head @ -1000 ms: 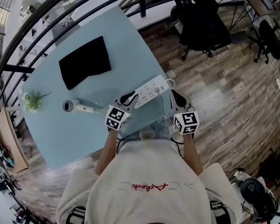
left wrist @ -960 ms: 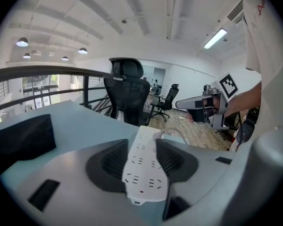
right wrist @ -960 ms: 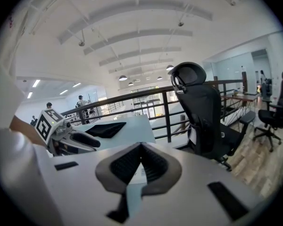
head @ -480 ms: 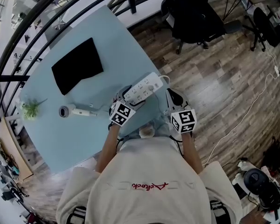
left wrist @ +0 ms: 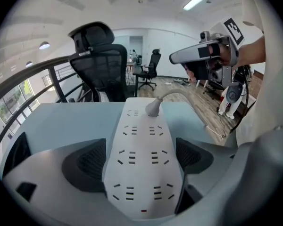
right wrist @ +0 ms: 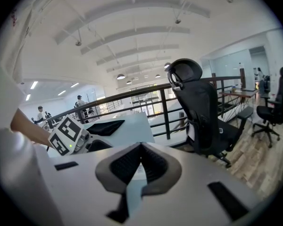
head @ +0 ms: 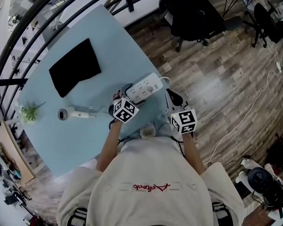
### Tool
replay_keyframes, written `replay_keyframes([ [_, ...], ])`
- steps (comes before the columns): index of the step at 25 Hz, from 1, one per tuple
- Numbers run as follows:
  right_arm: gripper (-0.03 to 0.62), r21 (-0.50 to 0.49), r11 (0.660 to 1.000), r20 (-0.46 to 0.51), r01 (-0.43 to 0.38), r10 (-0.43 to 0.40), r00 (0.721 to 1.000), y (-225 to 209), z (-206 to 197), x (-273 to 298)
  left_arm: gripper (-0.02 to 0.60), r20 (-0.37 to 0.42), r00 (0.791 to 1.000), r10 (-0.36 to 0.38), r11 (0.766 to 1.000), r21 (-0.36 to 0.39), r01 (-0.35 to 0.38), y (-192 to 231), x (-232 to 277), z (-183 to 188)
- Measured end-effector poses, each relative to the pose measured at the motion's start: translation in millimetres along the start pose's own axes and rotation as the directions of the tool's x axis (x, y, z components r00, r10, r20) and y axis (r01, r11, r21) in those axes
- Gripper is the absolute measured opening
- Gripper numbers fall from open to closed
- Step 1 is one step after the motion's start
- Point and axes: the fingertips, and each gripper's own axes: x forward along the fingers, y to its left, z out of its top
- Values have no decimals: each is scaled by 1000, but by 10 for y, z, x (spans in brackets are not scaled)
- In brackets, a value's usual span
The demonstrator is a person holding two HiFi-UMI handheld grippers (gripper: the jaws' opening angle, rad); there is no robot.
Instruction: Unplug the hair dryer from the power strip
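Hair dryer [head: 68, 113] lies on the light blue bench [head: 99, 36], well apart from the white power strip [left wrist: 142, 164] near the bench's edge. Left gripper [head: 126, 94] has just been opening. Its jaws stand wide, with the strip's near end between them and the pads flanking its sides. Only the left gripper view shows a plug [left wrist: 153, 108] standing in the strip's far end. Right gripper [right wrist: 140, 166] is closed on nothing. Red script on the person's shirt [head: 151, 188] is too small to read.

Head view: the near end of the power strip [head: 147, 84] is tucked under the left gripper [head: 126, 96]. Left of the strip, the hair dryer [head: 74, 113] has a cord too thin to make out. The left gripper view crops that same end too.
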Motion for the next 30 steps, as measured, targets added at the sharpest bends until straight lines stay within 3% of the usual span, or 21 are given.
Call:
replay_keyframes([
  [9,17,-13,1000,-16,-28,27,999,78,7,76,437,-121,992,-33,998,53,39,-37,80,-75],
  [17,18,-22,998,-49,-65,64,997,186,-35,174,437,-129,991,-36,998,49,43,-32,92,-71],
  [23,20,-67,990,-141,-122,112,984,313,-168,288,437,-125,991,-38,998,49,45,-40,105,-79],
  [30,20,-108,982,-182,-156,135,974,467,-172,419,437,-124,991,-41,998,50,48,-34,99,-69],
])
